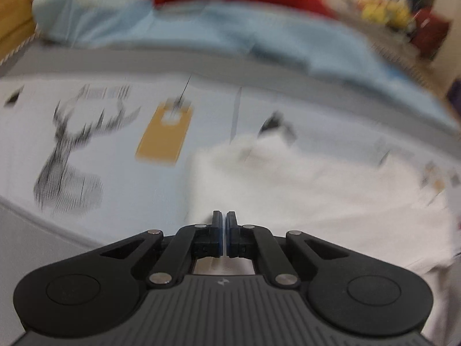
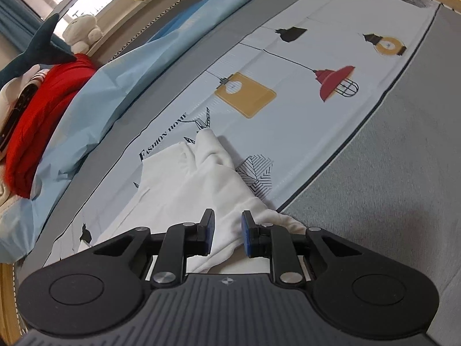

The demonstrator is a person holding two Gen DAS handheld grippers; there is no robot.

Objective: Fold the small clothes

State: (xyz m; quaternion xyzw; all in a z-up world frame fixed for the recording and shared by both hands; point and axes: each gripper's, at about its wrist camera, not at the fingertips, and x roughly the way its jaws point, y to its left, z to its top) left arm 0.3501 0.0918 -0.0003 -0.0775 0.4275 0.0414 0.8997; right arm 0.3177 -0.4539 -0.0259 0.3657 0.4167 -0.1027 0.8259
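A small white garment lies crumpled on a printed pale sheet. In the right wrist view my right gripper is open, its blue pads either side of a fold of the garment's near edge. In the blurred left wrist view the garment spreads ahead and to the right. My left gripper has its jaws closed together at the garment's near edge; whether cloth is pinched between them is not clear.
The sheet covers a grey mattress. A light blue blanket and a red cloth lie along the far side. Plush toys sit on a ledge by the window. A wooden bed frame edges the mattress.
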